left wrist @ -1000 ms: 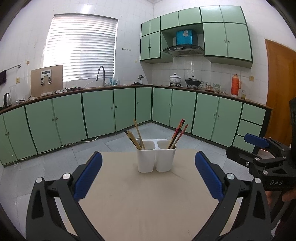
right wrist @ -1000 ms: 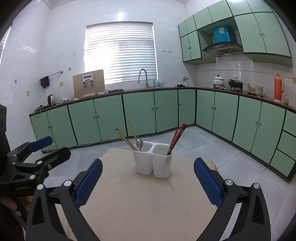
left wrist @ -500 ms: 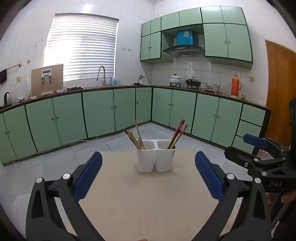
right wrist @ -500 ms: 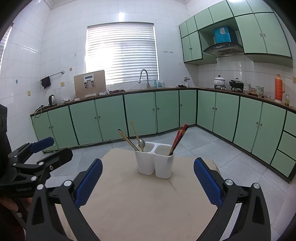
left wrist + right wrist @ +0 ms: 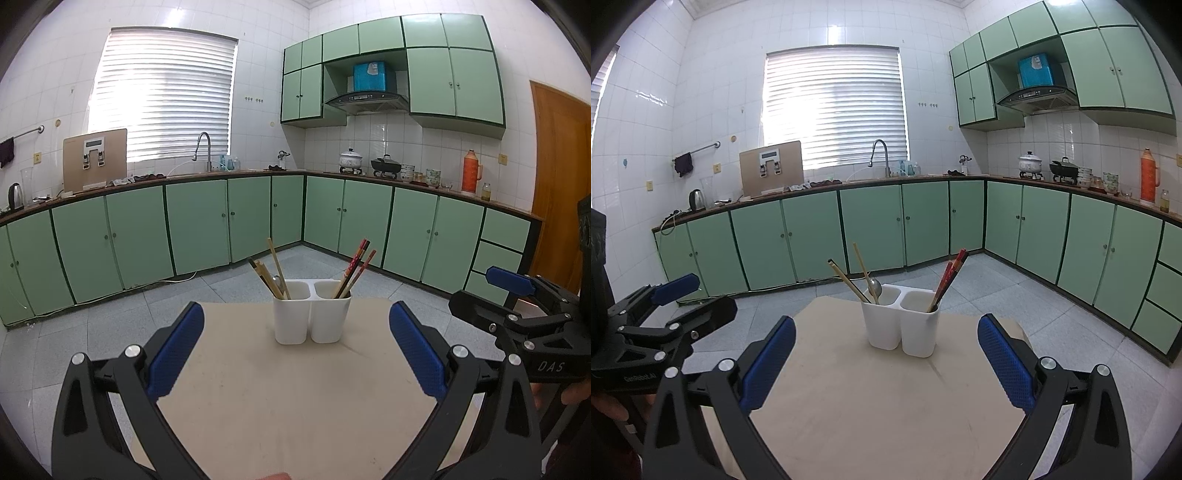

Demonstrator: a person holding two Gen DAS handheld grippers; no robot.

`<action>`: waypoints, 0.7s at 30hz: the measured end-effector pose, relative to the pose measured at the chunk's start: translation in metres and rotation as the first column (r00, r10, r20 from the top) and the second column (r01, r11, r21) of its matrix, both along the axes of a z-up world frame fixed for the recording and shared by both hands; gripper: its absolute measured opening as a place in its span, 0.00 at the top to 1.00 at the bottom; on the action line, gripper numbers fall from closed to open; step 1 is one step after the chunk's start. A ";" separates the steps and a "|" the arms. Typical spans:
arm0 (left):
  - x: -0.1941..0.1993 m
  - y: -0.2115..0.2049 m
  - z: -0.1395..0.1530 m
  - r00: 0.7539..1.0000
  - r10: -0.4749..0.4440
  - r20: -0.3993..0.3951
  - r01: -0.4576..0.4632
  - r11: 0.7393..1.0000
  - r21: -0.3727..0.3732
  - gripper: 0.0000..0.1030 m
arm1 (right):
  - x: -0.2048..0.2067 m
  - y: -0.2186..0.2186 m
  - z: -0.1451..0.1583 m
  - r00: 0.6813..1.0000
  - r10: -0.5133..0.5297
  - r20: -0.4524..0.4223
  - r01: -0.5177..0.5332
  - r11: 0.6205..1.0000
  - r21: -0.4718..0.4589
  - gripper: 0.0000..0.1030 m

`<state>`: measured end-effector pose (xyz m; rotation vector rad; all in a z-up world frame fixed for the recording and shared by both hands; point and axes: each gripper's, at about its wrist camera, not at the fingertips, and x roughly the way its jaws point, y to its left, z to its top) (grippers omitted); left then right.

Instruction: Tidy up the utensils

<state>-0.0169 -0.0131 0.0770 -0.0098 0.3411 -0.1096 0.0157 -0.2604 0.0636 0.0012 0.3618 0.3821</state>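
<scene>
1. Two views, little change. In the left wrist view, over the last second the left tool (image 5: 295, 350) has held almost steady above the tabletop (image 5: 295, 398); the holder (image 5: 312, 312) ahead has drifted only slightly in the picture. Its jaws stand wide apart with nothing between them. The holder sits ahead of the tool, centred between its fingers (image 5: 177, 350), well apart from them. Wooden chopsticks (image 5: 275, 267) and a spoon (image 5: 277, 282) lean in the left compartment, red chopsticks (image 5: 354, 267) in the right. The right tool (image 5: 517, 295) shows off to the right side, ahead of a hand (image 5: 570, 393).

2. In the right wrist view, the right tool (image 5: 886, 354) has likewise barely shifted, the holder (image 5: 901, 319) sitting slightly lower in the picture than a second ago. It too is spread wide and carries nothing. The left tool (image 5: 670, 299) shows at the left, also empty.

3. My reading: with both tools idle and every utensil already standing sorted, the task looks either finished or not yet restarted; no loose utensil lies on the tabletop.

4. Only the right view shows the spoon's bowl (image 5: 874, 285) clearly above the rim, and looks down into both compartments. Only the left view shows the wooden door (image 5: 557, 184) beyond the right tool.
</scene>
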 end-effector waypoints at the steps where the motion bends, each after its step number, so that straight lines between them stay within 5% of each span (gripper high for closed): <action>1: 0.000 0.000 0.000 1.000 0.000 0.000 0.000 1.000 0.000 0.05 | 0.000 0.000 0.000 1.000 -0.001 0.000 0.001 1.000 0.000 0.06; 21: 0.001 0.001 0.002 1.000 -0.001 0.000 0.001 1.000 -0.003 0.05 | 0.001 0.001 0.001 1.000 0.000 0.002 0.000 1.000 0.000 0.06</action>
